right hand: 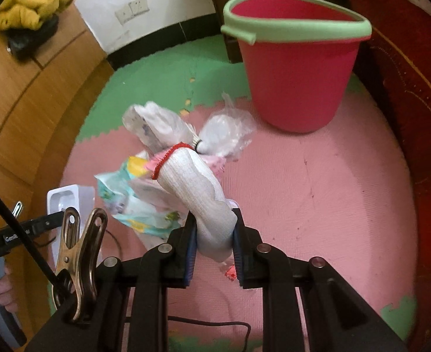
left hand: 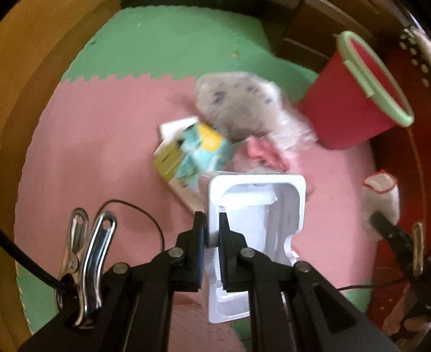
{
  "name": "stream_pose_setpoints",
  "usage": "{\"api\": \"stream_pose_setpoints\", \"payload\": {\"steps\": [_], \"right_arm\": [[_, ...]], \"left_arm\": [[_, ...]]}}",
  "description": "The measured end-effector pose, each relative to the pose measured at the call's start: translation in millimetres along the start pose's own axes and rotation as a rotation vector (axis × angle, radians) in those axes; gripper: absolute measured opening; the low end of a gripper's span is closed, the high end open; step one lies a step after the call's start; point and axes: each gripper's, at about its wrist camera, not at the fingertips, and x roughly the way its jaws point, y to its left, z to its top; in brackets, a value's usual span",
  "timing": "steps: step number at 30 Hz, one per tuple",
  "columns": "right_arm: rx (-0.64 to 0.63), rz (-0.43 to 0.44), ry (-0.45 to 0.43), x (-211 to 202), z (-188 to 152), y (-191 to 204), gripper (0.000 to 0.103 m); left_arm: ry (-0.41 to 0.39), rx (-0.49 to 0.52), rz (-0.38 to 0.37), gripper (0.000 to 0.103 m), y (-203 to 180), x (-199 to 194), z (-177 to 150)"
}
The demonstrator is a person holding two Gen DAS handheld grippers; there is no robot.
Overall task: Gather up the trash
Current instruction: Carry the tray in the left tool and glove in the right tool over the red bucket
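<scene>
Floor: foam puzzle mat [right hand: 318, 176], pink tiles in front, green tiles toward the wall.

Red bucket [right hand: 297, 67] with green rim stands upright on the mat, mouth open upward, nothing visible inside from either view. Judged to be the trash receptacle.

Loose trash pile on the pink tiles, near the bucket but not touching it: crumpled clear plastic bag [right hand: 227, 135], printed teal-and-yellow wrapper [right hand: 133, 202], a small carton [left hand: 171, 149] partly under the wrapper. Left view is blurred here; finer detail not readable.

Left gripper [left hand: 212, 231]: fingers nearly closed, pinching one side wall of a white plastic tray [left hand: 256, 214]. Tray is off the mat, held above the pile. Its long axis runs along the fingers, away from the camera; open cavity faces the camera.

Right gripper [right hand: 214, 237]: fingers at a narrow gap, clamped on a white knitted glove [right hand: 192, 187] with red cuff trim. Glove is held clear of the mat; long axis slants up and left in the right view, cuff end pointing away from the fingers toward the pile.

Step in hand (judgement): both pieces picked up, carry to bucket not yet done. Next move calls for bringing each gripper over the rim, then opening the fingers. Tray probably needs to go in end first.
</scene>
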Motion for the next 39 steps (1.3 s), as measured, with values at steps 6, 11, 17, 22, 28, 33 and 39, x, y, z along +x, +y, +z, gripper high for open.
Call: {"api": "stream_pose_setpoints", "payload": {"steps": [6,11,17,22,28,33,39], "right_arm": [[0.026,0.033,-0.027,-41.8,38.9,-5.8,0.022],[0.043,0.015,-0.078,-69.5,74.6,-18.2,0.022],[0.098,-0.008,-0.144,-93.4,114.7,-41.0,0.022],[0.135,0.003,-0.2,-101.2,130.4,-58.9,0.022],[0.094,0.044,-0.209,-96.3,140.2,-89.8,0.022],[0.077,0.06,-0.214,-102.1,157.3,-120.6,0.022],[0.124,0.015,-0.239,-104.4,170.5,-139.9,0.022]], "left_arm": [[-0.025,0.076,-0.026,0.008,-42.8,-41.7,37.2],[-0.06,0.128,-0.046,0.008,-76.0,-61.0,78.8],[-0.091,0.187,-0.067,0.008,-119.4,-71.9,120.1],[-0.105,0.217,-0.056,0.008,-161.9,-67.1,144.5],[-0.137,0.148,-0.038,0.008,-212.9,-56.3,161.1],[-0.141,0.154,-0.036,0.008,-259.6,-40.1,178.0],[-0.123,0.201,-0.042,0.008,-296.0,-3.4,205.8]]}}
